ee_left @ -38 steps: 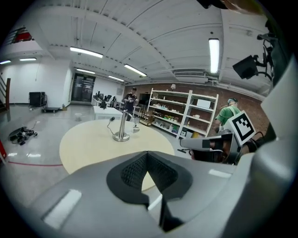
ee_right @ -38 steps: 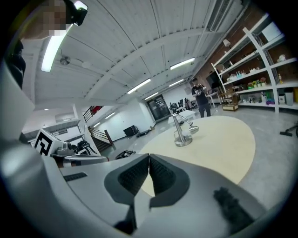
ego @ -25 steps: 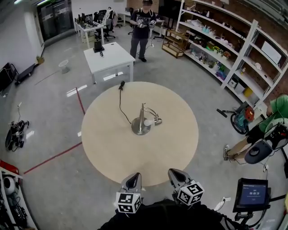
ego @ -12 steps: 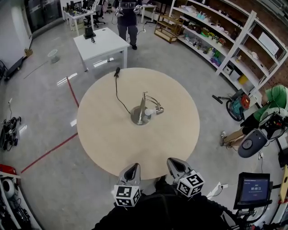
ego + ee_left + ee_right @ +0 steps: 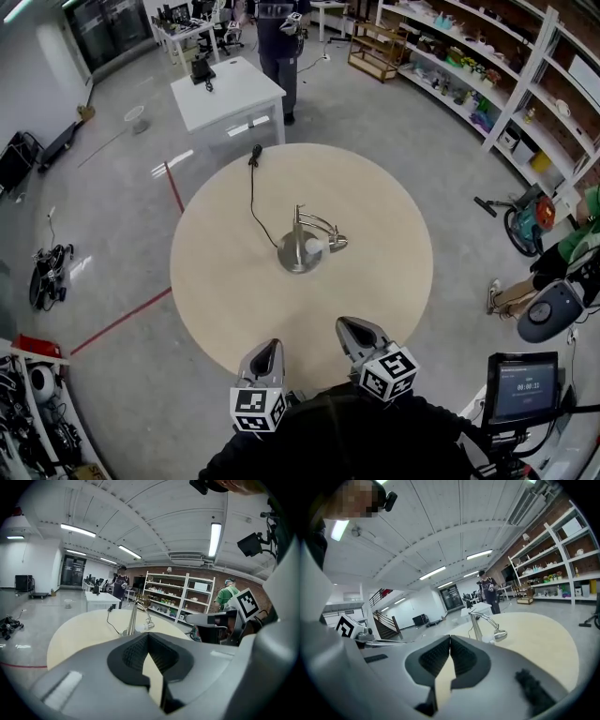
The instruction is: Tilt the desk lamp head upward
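Observation:
A silver desk lamp (image 5: 302, 246) stands near the middle of the round beige table (image 5: 375, 300); its arm curves over and its head (image 5: 336, 244) points down to the right. A black cord (image 5: 253, 197) runs from its base to the far edge. Both grippers hover at the table's near edge, well short of the lamp. My left gripper (image 5: 265, 354) is shut and empty, its jaws touching (image 5: 148, 641). My right gripper (image 5: 352, 332) is shut and empty too (image 5: 450, 641). The lamp (image 5: 136, 620) shows ahead in the left gripper view, and the lamp (image 5: 485, 626) in the right gripper view.
A white table (image 5: 230, 92) stands beyond the round one, with a standing person (image 5: 277, 37) next to it. Shelving (image 5: 487, 84) lines the right side. A seated person (image 5: 572, 253) and a screen on a stand (image 5: 525, 386) are at the right. Red tape (image 5: 122, 319) marks the floor.
The head camera has shifted, so the table and lamp sit slightly lower and more central in view. Both grippers stay shut at the near edge, about as far from the lamp as before.

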`<state>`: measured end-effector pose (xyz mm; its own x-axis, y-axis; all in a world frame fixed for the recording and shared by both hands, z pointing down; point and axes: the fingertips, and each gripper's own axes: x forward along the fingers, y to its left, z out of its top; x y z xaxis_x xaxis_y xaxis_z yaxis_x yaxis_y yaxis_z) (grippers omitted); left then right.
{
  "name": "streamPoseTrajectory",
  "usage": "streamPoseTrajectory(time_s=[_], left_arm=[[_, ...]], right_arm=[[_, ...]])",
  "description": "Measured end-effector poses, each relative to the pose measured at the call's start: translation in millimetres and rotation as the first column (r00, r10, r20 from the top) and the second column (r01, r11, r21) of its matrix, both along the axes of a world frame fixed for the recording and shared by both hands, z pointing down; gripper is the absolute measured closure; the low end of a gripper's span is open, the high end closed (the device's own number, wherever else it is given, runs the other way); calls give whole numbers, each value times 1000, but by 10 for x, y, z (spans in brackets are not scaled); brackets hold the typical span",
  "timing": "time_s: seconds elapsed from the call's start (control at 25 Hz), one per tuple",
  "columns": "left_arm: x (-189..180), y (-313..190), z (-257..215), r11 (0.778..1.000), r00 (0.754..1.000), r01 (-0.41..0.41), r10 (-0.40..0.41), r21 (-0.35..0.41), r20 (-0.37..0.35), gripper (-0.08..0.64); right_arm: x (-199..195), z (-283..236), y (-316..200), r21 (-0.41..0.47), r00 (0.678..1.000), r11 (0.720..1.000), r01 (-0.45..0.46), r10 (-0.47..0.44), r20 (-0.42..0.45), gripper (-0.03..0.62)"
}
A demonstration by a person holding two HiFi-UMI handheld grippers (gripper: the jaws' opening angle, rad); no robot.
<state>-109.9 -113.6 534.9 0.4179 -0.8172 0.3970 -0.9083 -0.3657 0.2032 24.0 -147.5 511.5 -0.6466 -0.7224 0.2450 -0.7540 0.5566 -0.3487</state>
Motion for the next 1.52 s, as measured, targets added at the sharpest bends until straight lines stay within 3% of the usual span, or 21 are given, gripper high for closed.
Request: streamPoseTrajectory(time_s=[0.2, 0.4, 0.56, 0.8, 0.92, 1.12, 1.36, 1.52], left_arm=[[401, -265, -58, 1000, 998, 28, -28, 4, 52, 554], [404, -427, -83, 994, 989, 113, -110, -15, 101, 554], [464, -537, -105, 993, 986, 115, -111, -21, 128, 554], [526, -772, -92, 997, 987, 71, -71, 8, 143, 554], [520, -936, 11, 999, 992, 53, -52, 0, 115, 554], [254, -1360, 432, 998, 992, 45, -39, -49, 116, 554], [28, -1865, 758, 1000, 988, 3, 0, -23, 152, 553], [-21, -2144, 994, 999, 988, -19, 24, -34, 154, 532]], right_arm=[[375, 45, -367, -1, 998, 1000, 29, -29, 61, 586], [549, 157, -666, -22, 993, 998, 56, -53, 107, 586], [581, 249, -868, -41, 989, 997, 68, -62, 133, 586], [710, 564, -1193, -154, 978, 988, -12, 44, 205, 586], [748, 777, -1367, -198, 983, 979, -49, 82, 162, 584], [668, 1169, -1633, -293, 983, 951, -99, 138, 118, 435], [609, 1510, -2005, -403, 946, 907, -124, 231, 228, 366], [518, 1739, -2227, -438, 942, 888, -142, 257, 214, 337]])
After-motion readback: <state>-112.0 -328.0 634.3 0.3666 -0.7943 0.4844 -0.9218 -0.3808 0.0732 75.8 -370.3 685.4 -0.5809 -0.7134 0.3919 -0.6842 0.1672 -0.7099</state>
